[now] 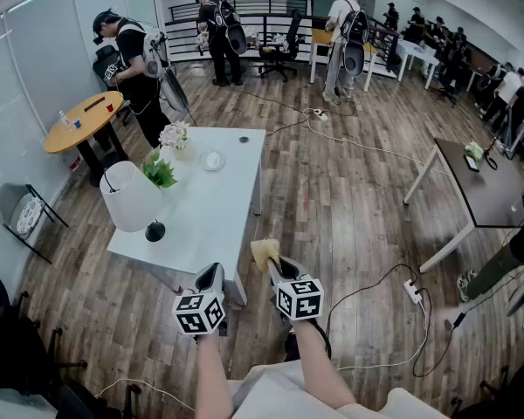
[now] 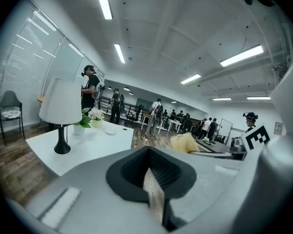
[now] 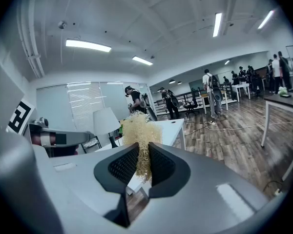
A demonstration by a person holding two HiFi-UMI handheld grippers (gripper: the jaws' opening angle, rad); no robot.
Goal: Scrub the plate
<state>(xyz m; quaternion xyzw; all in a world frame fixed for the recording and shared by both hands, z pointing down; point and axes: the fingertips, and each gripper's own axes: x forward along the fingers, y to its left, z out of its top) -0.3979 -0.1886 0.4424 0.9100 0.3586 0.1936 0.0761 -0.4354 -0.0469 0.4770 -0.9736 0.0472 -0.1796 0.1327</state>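
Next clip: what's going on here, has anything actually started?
A person stands at the near end of a white table with a gripper in each hand. The right gripper is clamped on a yellowish fibrous scrubber. The left gripper is shut on nothing. Both hang in the air short of the table. The small plate sits farther up the table, beyond a lamp. Scrubbing has not begun.

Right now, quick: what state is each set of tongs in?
Left tongs: closed, nothing between them.
Right tongs: closed on the scrubber.
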